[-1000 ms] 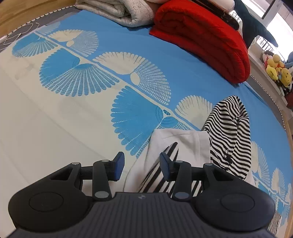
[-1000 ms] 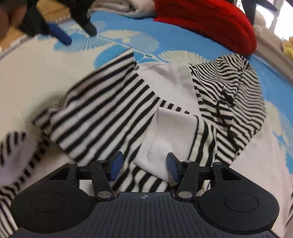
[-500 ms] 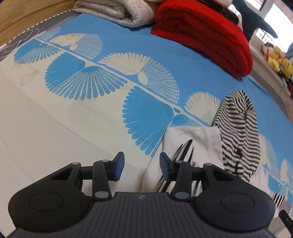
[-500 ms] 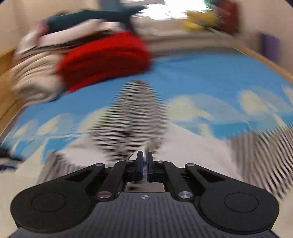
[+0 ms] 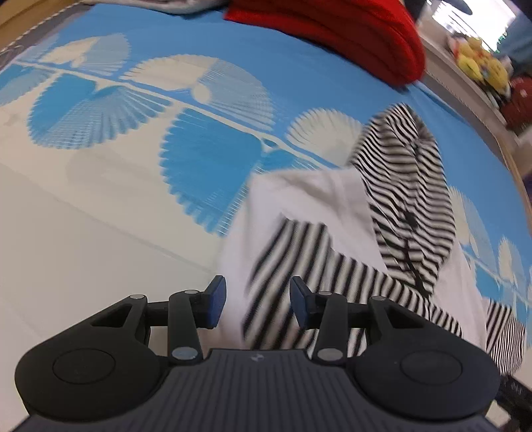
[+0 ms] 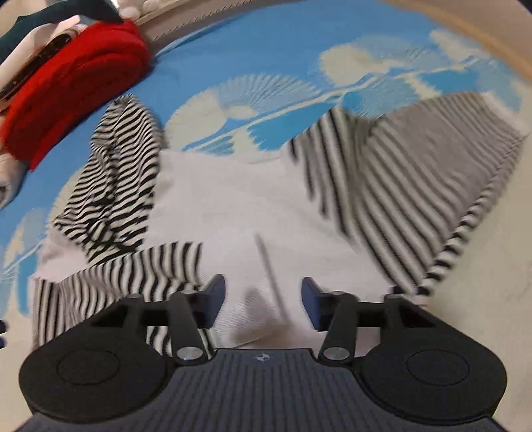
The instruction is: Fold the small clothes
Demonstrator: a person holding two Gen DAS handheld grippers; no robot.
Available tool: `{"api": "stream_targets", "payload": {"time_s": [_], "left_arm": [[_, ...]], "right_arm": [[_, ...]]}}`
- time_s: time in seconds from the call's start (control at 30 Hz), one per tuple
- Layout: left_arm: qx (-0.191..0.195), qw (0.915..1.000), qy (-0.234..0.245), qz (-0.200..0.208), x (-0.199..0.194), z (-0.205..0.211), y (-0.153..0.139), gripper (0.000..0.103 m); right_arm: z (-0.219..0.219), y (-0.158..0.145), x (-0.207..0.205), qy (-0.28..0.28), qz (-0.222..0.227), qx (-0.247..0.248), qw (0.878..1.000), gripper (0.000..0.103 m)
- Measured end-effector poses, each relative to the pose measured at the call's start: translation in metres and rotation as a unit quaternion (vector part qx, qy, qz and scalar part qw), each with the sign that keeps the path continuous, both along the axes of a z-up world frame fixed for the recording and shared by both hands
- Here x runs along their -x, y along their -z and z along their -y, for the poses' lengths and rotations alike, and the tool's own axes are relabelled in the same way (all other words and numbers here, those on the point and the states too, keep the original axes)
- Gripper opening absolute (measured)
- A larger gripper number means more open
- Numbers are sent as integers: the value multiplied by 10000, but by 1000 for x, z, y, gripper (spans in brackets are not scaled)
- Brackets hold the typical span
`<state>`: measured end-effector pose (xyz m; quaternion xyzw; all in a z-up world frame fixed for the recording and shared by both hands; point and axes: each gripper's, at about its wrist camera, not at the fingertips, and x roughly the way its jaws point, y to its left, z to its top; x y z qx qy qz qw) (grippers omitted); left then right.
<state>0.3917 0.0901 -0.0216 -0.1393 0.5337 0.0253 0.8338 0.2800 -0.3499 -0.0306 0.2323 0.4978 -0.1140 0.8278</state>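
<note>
Since half a second ago the right gripper (image 6: pixel 262 300), then pressed shut, has been opened wide, and the left wrist view has been carried nearer to the garment, which now fills more of its lower right.

On the left side, the left gripper (image 5: pixel 257 300) is held with its jaws spread wide and empty, over the near left edge of the striped hoodie (image 5: pixel 335 232); whether the fingertips touch the cloth cannot be told. The hoodie lies on the blue fan-patterned bedspread (image 5: pixel 206 156), with its striped hood (image 5: pixel 405 172) pointing away towards the red blanket (image 5: pixel 332 30) at the far end.

To the right, the white front panel (image 6: pixel 239 202) is seen spread between a striped sleeve (image 6: pixel 126 279) laid across the near left and a broader striped flap (image 6: pixel 409 172) turned over on the right. Nothing is gripped by the right gripper, which hangs over the white cloth.

The task is judged to be partway done: one sleeve appears to have been brought in, but the hood is unfolded, the body has not been doubled over, and the edges remain loose and uneven. Motion blur leaves finer creases unreadable.
</note>
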Motion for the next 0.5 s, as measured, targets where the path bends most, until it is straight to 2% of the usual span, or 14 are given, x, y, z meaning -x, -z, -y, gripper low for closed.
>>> {"api": "stream_targets", "payload": {"time_s": [0.1,0.17,0.2,0.27,0.3,0.37,0.43,0.5], "left_arm": [[-62,9999,93,-51,1,8,5,47],[-64,9999,88,-62,0,10,6,47],[-54,9999,86,-64,0,11,6,47],[-29,10000,73,-59,-1,11,6,47],[-23,10000,63,-57,-2,11,5,47],[-20,10000,25,-57,-4,9,5,47],[-26,10000,12,-58,-5,8,5,47],[-40,10000,28,-61,-5,7,5,47]], "right_arm": [[1,13,-6,-88,-37,61,9999,53],[5,27,-14,-119,-203,-187,9995,50],[4,31,-17,-151,-194,-326,9992,48],[-3,32,-21,-269,-173,-253,9992,42],[-7,31,-22,-344,-131,-196,9991,35],[-12,27,-25,-467,-43,-114,9988,4],[-12,18,-24,-350,123,-42,9993,0],[-11,-7,-16,-50,601,254,9979,0]]}}
